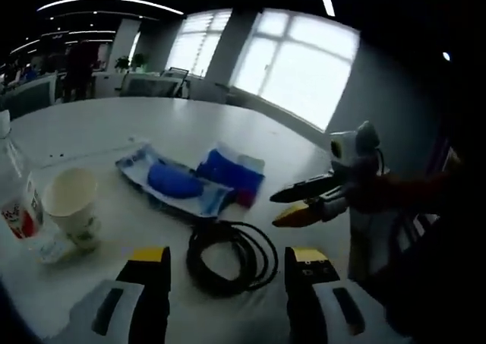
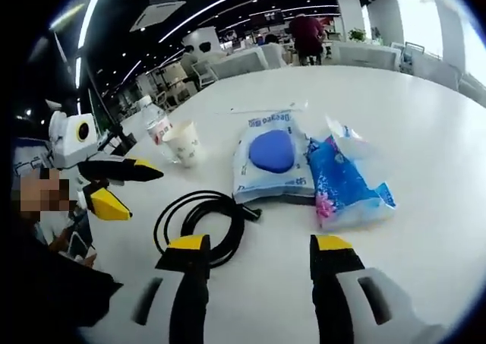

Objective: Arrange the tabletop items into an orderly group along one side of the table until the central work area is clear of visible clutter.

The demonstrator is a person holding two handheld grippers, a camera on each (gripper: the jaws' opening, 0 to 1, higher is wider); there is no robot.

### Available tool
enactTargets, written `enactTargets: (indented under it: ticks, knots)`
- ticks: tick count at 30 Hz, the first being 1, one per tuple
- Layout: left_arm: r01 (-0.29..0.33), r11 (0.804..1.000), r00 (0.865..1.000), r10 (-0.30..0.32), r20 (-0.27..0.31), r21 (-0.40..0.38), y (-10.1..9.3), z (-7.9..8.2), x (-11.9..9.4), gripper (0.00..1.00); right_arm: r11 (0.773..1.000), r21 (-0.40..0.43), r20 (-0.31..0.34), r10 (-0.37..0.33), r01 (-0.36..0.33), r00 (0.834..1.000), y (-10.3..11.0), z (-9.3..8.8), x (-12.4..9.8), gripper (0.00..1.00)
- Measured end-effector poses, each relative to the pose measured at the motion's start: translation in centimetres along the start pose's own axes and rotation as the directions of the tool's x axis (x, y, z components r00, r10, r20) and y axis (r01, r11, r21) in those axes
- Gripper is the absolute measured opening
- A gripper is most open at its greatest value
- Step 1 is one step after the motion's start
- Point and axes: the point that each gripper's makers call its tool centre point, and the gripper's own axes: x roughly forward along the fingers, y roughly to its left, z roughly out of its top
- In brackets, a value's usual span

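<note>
- On the white table (image 1: pixel 99 124), left gripper view: left tongs (image 1: pixel 228 272) apart, empty, just short of a coiled black cable (image 1: pixel 228 257).
- Beyond the cable: a blue-and-white pack (image 1: pixel 175 181), a blue packet (image 1: pixel 231 173) beside it.
- Paper cup (image 1: pixel 72 203) at left, next to a clear bottle (image 1: pixel 19 200).
- Right tongs (image 1: pixel 300 200) enter from the right, tips parted, empty.
- Right gripper view: right tongs (image 2: pixel 262 257) apart, empty; cable (image 2: pixel 201 222) just ahead-left.
- Pack (image 2: pixel 269 158) and packet (image 2: pixel 345 184) lie touching, mid-table.
- Cup (image 2: pixel 182 143) and bottle (image 2: pixel 156 124) stand farther back.
- Left tongs (image 2: pixel 121 184) at left, parted.
</note>
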Motion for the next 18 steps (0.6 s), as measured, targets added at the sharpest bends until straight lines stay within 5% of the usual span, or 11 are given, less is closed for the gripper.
enactTargets:
  ticks: [11,18]
  knots:
    - [-0.002,1.000,0.997,0.001,-0.083,-0.015,0.4,-1.2,2.2,0.46,0.994,0.097,-0.017,0.042,-0.041,0.999,2.2,-0.8,2.1,0.33]
    - [0.000,1.000,0.992,0.001,-0.122,0.006,0.5,-2.5,3.3,0.35,1.000,0.020,-0.045,0.023,-0.022,0.999,3.5,-1.0,3.8,0.30]
